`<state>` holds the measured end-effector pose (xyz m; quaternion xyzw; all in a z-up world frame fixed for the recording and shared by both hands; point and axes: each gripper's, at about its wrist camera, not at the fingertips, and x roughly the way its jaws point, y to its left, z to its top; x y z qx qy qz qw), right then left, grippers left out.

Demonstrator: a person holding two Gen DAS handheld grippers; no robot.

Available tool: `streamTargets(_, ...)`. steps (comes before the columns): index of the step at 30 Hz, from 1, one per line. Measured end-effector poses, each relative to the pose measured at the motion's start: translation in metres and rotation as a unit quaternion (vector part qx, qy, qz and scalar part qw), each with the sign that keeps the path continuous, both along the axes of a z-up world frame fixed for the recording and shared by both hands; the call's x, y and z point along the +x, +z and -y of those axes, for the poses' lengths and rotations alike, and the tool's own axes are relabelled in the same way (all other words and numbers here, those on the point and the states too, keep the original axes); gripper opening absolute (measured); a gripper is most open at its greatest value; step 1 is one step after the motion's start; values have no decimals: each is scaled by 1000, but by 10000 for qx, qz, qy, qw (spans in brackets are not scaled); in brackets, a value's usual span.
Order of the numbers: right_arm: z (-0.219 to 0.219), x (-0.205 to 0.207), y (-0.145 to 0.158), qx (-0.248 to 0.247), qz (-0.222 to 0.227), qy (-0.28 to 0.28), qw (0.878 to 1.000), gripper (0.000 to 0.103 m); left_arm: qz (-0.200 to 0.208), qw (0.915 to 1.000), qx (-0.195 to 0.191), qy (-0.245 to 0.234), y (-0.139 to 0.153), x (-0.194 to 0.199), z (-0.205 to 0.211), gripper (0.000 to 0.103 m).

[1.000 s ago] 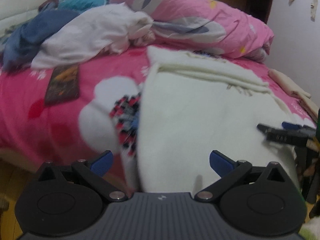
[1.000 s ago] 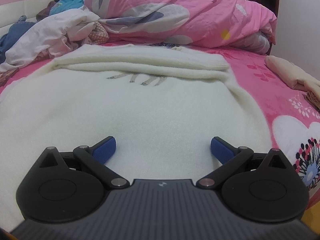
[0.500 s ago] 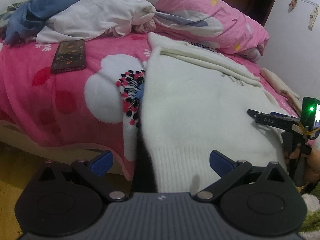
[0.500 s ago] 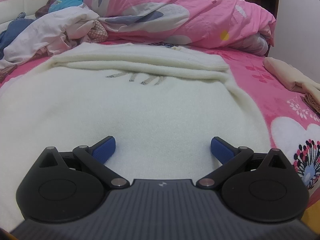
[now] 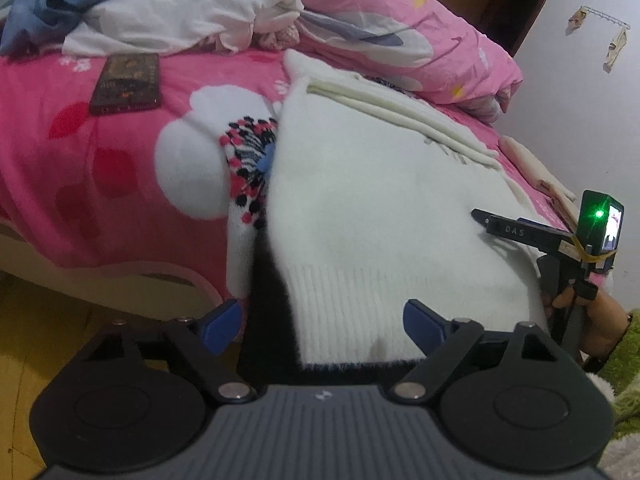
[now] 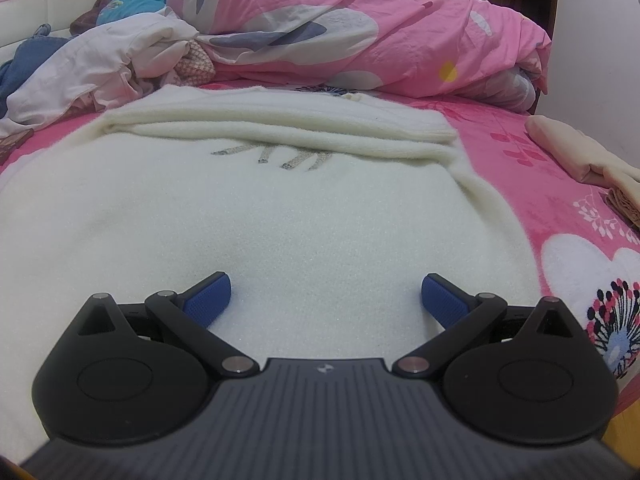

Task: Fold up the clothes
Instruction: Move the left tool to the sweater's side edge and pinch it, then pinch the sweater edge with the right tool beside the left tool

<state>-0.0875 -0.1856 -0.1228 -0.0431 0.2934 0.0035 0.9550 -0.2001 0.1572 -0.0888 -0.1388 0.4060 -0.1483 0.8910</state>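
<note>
Pink bed (image 5: 100, 168) carries the white sweater (image 5: 380, 208), spread flat. Since a second ago the left gripper (image 5: 320, 326) has drawn back past its hem, fingers wide apart, empty; the right gripper (image 6: 326, 298) stays over the sweater, fingers spread, gripping nothing.

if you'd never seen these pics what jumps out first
A big white fuzzy sweater spreads across the pink bed, its ribbed hem hanging over the near edge, sleeves folded across the top. Both tools are open: the left tool at the hem, the right tool low over the sweater's middle. Behind lies a rumpled pink duvet.
</note>
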Motion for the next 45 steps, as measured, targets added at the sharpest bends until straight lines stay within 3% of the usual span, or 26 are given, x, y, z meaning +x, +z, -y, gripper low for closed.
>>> streamTargets(14, 1, -1, 0, 6, 18, 11, 10000, 102, -337, 9986, -393, -48, -16, 7, -3, 62)
streamTargets(20, 2, -1, 0, 3, 19, 16, 10000, 102, -223, 9990, -372, -104, -15, 6, 1, 54)
streamTargets(27, 1, -1, 2, -31, 13, 39, 10000, 102, -73, 9992, -373, -102, -10, 3, 0, 35)
streamTargets(31, -5, -11, 14, -155, 254, 68, 9995, 102, -34, 9988, -476, -66, -7, 2, -3, 27)
streamTargets(33, -13, -24, 28, -56, 524, 482, 9974, 102, -46, 9979, -643, -29, -6, 3, -7, 23)
streamTargets(37, -45, -62, 49, -142, 854, 1969, 9766, 101, -108, 9940, -1086, 57, -5, 4, -17, 20)
streamTargets(40, -71, -92, 54, -178, 831, 3213, 9432, 101, -169, 9899, -1401, 111, -5, 6, -22, 19)
streamTargets(45, -109, -124, 44, -486, 727, 4405, 8935, 97, -197, 9843, -1748, 148, -3, 8, -27, 18)
